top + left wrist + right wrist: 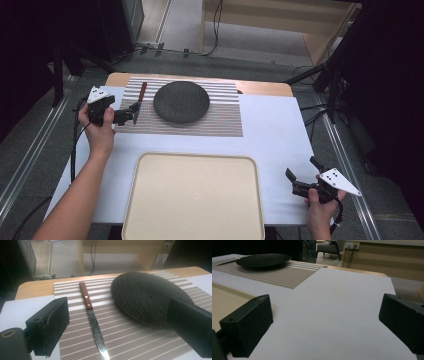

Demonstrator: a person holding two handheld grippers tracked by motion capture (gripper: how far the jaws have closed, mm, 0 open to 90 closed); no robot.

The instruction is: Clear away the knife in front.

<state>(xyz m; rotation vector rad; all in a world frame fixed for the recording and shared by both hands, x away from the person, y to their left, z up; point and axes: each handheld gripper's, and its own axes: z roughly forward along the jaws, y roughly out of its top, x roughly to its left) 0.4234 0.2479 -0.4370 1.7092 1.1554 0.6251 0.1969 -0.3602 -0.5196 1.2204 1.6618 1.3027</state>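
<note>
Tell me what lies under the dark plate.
The dark plate sits on a striped placemat, which spreads out around it with a knife lying alongside. The part of the mat directly beneath the plate is covered, so anything there cannot be seen.

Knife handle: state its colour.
The knife handle is reddish-brown wood with two pale rivets, clearest in the left gripper view.

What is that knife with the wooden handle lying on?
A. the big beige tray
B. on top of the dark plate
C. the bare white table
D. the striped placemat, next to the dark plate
D: the knife lies flat on the striped placemat, just to the side of the dark plate, not touching it; the beige tray holds nothing.
</note>
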